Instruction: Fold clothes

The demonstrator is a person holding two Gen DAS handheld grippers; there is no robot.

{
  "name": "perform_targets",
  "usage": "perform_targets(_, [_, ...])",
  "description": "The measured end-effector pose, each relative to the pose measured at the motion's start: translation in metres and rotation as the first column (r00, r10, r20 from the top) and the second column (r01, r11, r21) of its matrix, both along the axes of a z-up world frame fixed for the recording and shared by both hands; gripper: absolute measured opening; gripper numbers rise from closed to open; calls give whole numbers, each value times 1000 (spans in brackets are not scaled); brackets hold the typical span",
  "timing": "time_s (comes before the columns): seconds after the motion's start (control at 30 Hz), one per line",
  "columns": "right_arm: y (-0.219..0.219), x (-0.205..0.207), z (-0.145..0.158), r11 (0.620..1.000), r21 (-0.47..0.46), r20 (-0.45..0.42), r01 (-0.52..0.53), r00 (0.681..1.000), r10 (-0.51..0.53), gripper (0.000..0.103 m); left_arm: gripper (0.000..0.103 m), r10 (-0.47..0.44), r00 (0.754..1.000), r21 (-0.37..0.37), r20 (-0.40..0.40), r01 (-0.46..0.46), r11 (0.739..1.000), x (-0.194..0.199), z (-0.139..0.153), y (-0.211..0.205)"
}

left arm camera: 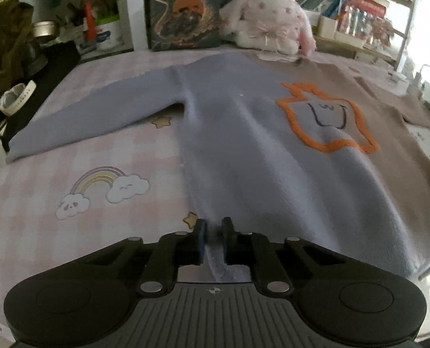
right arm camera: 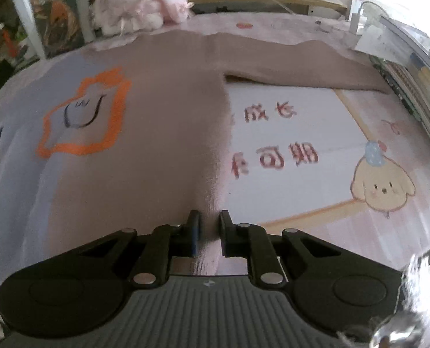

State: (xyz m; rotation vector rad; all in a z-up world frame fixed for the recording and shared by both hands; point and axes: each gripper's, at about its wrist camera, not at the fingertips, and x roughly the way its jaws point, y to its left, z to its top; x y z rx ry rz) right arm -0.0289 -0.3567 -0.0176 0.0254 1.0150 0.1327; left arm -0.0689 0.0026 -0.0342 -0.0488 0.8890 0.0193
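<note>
sweater lies flat, front up, spread across the tabletop, neckline at the far side, hem toward the cameras. two-tone knit: blue-grey half on the left, tan half on the right. orange outlined patch with a thin dark drawn face sits on the chest, straddling the colour seam. blue sleeve stretches out to the left, lying flat. tan sleeve stretches out to the right, also flat.

left gripper is at the blue hem corner; a fold of blue fabric stands up between the jaws and they're clamped on it. right gripper is at the tan hem edge on the other side; jaws nearly together with tan fabric between them, looks pinched, though motion blur at the edge makes actual contact hard to confirm.

tabletop is covered by a pink checked cloth with a rainbow-and-clouds print just left of the sweater body, and small stars. right of the body: a white panel with red characters and a cartoon puppy.

far edge: pink-and-white plush toy just beyond the neckline, a dark-covered book standing upright to its left. shelves of books behind. a white watch off the left edge, near the sleeve cuff.
</note>
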Motion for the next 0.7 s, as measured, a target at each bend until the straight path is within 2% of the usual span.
perform_targets(0.07, [3,-4,-1,1000,7,4,-12,1000,12,13,7,23,1000,-22,-2,-23,1000,2,0,8])
perform_targets(0.3, [15,7,-5,1000,-4,59,4,998,-4,13,7,29,1000,-5,5,-29,1000,6,-1,4])
perform_targets(0.7, [11,16,-5,999,-32,75,-9,997,11,13,7,35,999,-30,14,-35,999,4,-2,4])
